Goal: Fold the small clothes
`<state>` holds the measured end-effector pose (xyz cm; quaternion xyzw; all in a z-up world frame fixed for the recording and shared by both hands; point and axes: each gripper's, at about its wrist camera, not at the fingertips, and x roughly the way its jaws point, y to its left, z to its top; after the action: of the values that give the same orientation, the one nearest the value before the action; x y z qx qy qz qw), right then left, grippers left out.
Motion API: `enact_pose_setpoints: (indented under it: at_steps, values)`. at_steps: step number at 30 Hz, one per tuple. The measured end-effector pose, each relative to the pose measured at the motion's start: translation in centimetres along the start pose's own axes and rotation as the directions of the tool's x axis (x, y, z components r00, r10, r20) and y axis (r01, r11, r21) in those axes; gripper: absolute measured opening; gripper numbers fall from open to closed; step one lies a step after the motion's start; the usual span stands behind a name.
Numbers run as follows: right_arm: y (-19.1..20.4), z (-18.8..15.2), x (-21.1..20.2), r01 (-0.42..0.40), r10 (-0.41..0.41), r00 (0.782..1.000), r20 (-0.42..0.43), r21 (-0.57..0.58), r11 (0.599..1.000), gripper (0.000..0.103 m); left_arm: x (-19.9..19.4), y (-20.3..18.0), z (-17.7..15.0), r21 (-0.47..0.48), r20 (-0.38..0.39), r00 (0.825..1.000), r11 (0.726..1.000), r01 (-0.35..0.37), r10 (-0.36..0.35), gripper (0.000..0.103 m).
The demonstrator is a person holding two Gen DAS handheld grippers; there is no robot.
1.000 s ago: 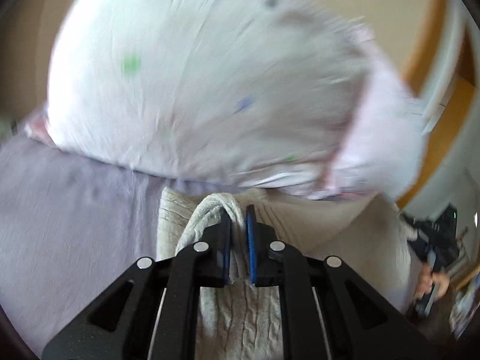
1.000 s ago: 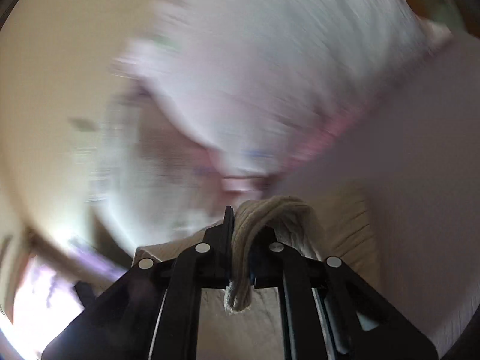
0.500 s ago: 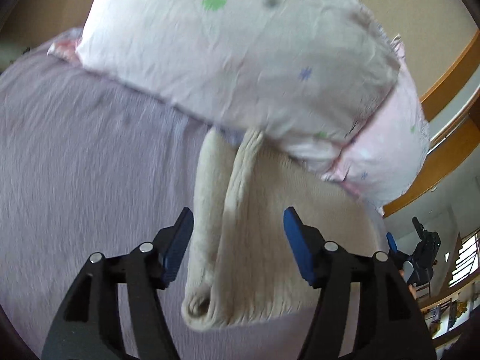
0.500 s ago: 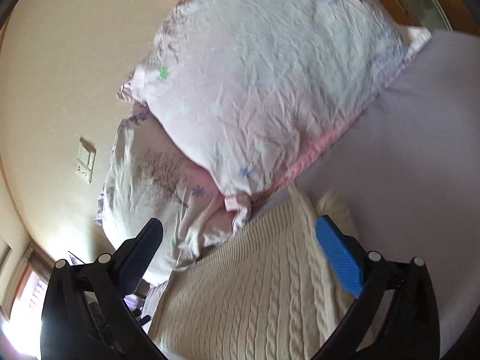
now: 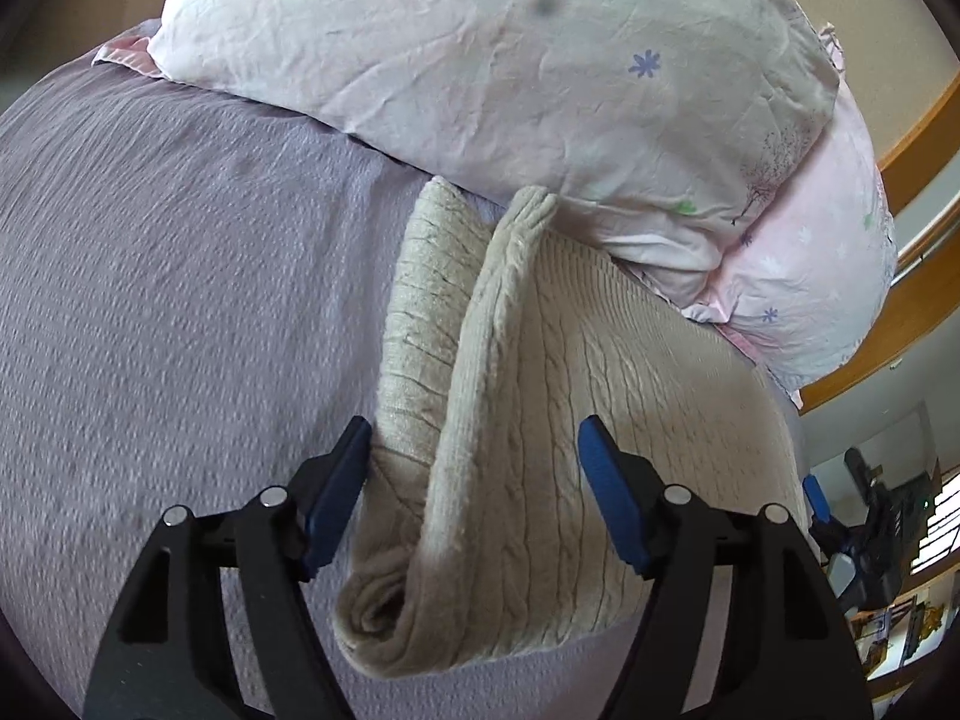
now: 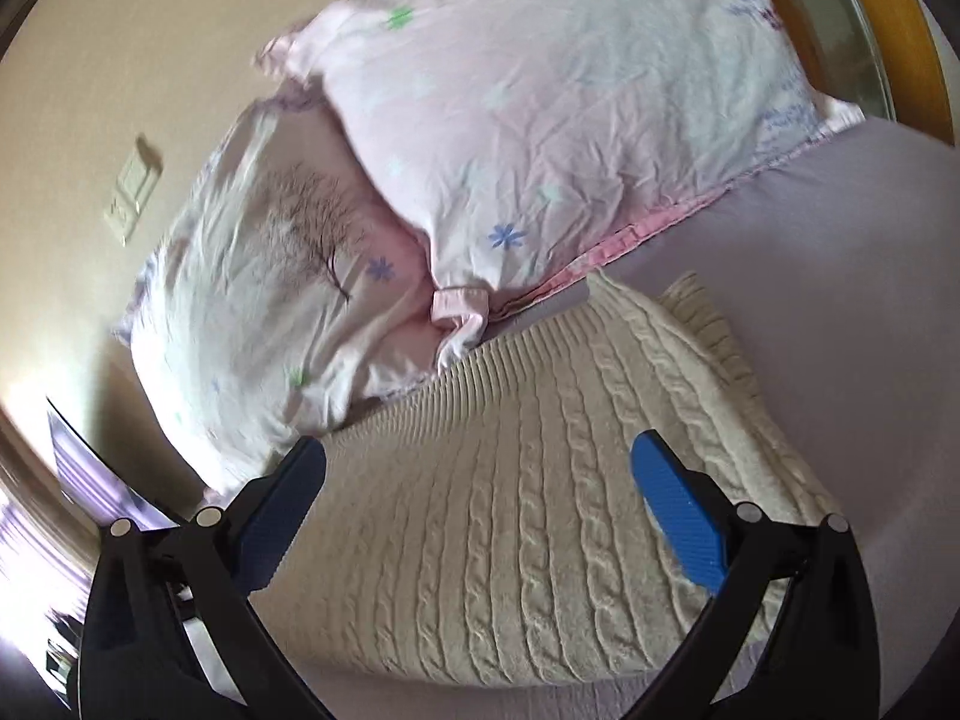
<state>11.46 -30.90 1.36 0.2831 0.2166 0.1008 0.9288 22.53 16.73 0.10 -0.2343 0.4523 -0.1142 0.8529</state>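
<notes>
A cream cable-knit sweater (image 5: pixel 540 396) lies folded on the lilac bed cover (image 5: pixel 180 300), its far edge touching the pillows. A rolled fold runs along its left side. My left gripper (image 5: pixel 474 492) is open and empty, its blue pads on either side of that fold, just above the near end. In the right wrist view the sweater (image 6: pixel 510 510) fills the lower middle. My right gripper (image 6: pixel 480 504) is open wide and empty, hovering over the sweater's flat top.
Two white-and-pink floral pillows (image 5: pixel 510 60) are stacked behind the sweater; they also show in the right wrist view (image 6: pixel 540 120). A wooden bed frame (image 5: pixel 900 180) curves at the right. A wall with a switch plate (image 6: pixel 132 186) is behind.
Both grippers were shut on the sweater's edge a second ago. Both have opened and let it go, and have pulled back slightly. The sweater now lies on the bed.
</notes>
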Motion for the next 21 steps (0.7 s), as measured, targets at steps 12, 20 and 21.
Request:
enact_pose_setpoints:
  at_steps: [12, 20, 21]
  values:
    - [1.1, -0.3, -1.6, 0.179, -0.171, 0.981, 0.09, -0.099, 0.979, 0.102, -0.1, 0.1, 0.0, -0.072, 0.026, 1.0, 0.997, -0.01, 0.012, 0.071]
    - [1.0, -0.5, -1.6, 0.15, -0.146, 0.988, 0.054, -0.096, 0.984, 0.102, 0.2, 1.0, -0.1, -0.16, 0.01, 1.0, 0.987, -0.007, 0.009, 0.022]
    - [1.0, -0.5, -1.7, 0.149, -0.144, 0.988, 0.056, -0.096, 0.984, 0.102, 0.1, 1.2, -0.1, -0.175, 0.012, 1.0, 0.984, 0.009, -0.007, 0.019]
